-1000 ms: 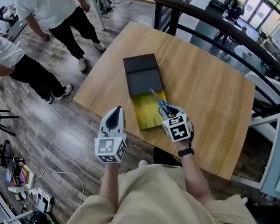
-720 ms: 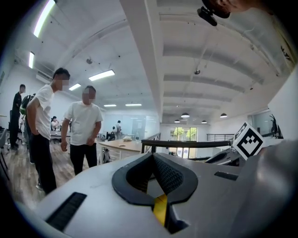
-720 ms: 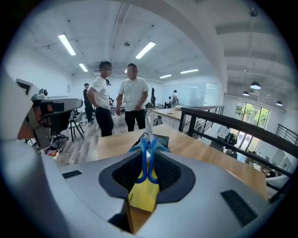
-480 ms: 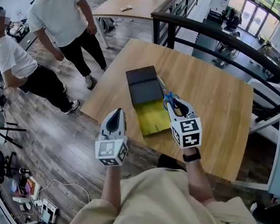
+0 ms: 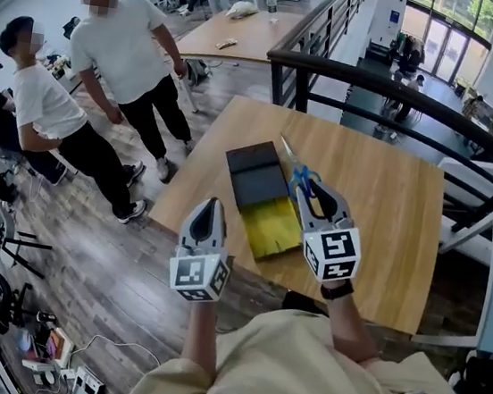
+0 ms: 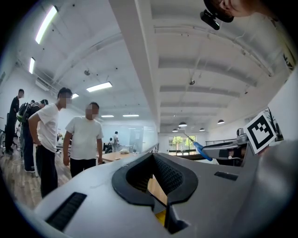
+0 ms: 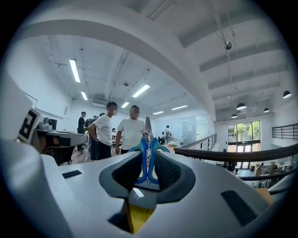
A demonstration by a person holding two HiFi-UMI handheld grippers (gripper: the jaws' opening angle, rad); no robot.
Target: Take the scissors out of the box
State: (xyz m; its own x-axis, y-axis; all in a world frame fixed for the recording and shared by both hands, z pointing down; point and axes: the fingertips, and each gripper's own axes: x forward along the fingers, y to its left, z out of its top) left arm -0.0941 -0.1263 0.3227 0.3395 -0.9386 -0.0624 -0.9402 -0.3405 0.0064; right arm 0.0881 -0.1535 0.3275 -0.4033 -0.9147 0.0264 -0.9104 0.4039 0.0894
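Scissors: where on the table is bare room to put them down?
Free: the broad bare wood of the table right of the box, up to its right edge, and the far strip between box and railing. Left of the box only a narrow strip. Crowded: the near edge, under the right gripper holding the scissors.

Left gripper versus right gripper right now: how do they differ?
The right gripper pinches the blue-handled scissors; the left gripper is shut on nothing. The right gripper reaches over the table; the left gripper hangs back at its near edge. Both carry a marker cube.
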